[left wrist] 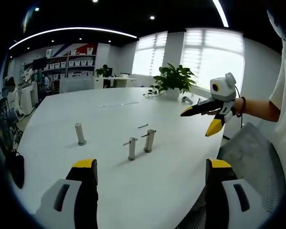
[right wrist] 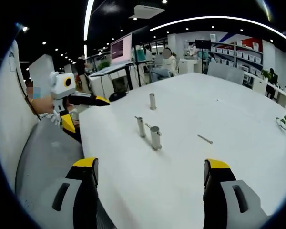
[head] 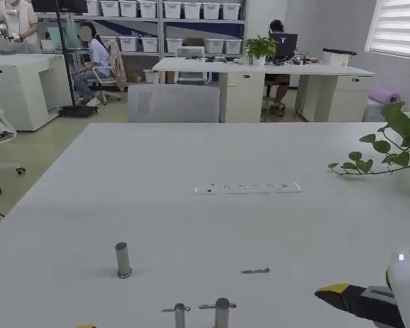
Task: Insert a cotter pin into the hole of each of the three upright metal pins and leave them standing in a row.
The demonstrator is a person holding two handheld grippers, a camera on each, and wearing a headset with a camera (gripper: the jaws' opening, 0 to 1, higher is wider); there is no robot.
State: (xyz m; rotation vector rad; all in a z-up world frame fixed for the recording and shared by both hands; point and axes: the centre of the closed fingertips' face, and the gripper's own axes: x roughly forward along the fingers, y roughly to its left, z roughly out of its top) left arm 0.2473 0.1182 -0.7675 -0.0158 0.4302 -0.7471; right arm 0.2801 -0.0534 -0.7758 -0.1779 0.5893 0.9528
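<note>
Three grey metal pins, all upright. Bare far-left pin stands apart. Close together: middle pin, right pin, with crosswise cotter pins through tops. Spare loose cotter pin lies flat, right of bare one.

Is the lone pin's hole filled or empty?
Empty: nothing crosses the lone pin; a cotter pin lies loose on the table.

**Both grippers wide open and empty, held apart**

The left gripper, white-bodied with black, yellow-tipped jaws, has its jaws spread wide with nothing between them. The matching right gripper is spread just as wide and is also empty. In the left gripper view the right one points leftward, one jaw above the other. It is held by a hand with a dark wrist band. The bare forearm reaches out from a short white sleeve.
</note>
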